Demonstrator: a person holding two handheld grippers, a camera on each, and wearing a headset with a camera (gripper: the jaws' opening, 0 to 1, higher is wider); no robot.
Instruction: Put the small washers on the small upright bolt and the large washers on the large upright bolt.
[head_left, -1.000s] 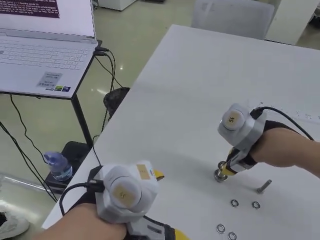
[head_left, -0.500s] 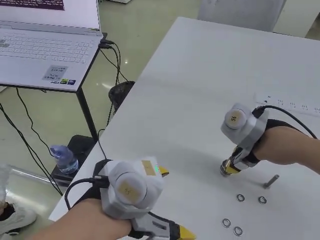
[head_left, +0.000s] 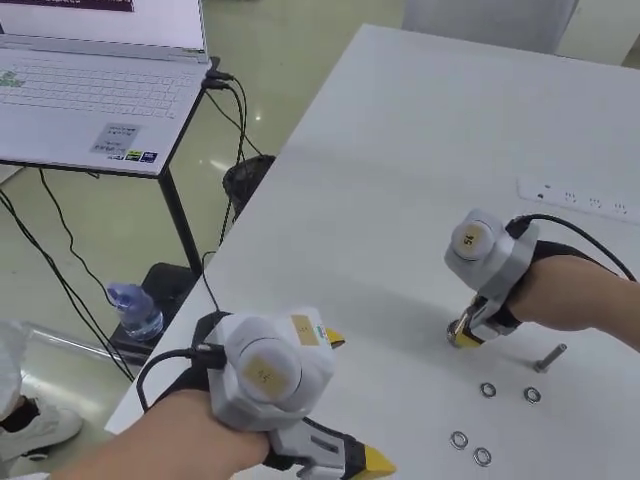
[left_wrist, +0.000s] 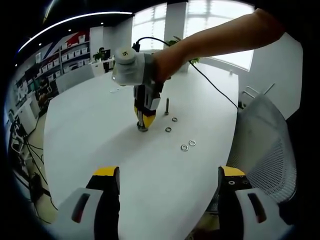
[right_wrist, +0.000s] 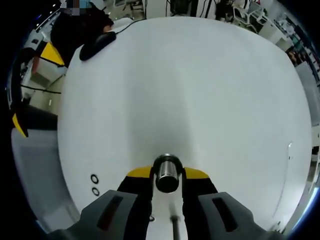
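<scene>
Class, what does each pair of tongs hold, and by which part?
Right tongs grip the large bolt by its sides near its top; left tongs are open, holding nothing.

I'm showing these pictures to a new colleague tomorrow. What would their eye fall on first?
Most striking is the right tool, out on the white table with its jaws shut on the large bolt. Just beside it lie four loose washers, and the small bolt stands nearby. The left tool hangs open over the table's near edge.
</scene>
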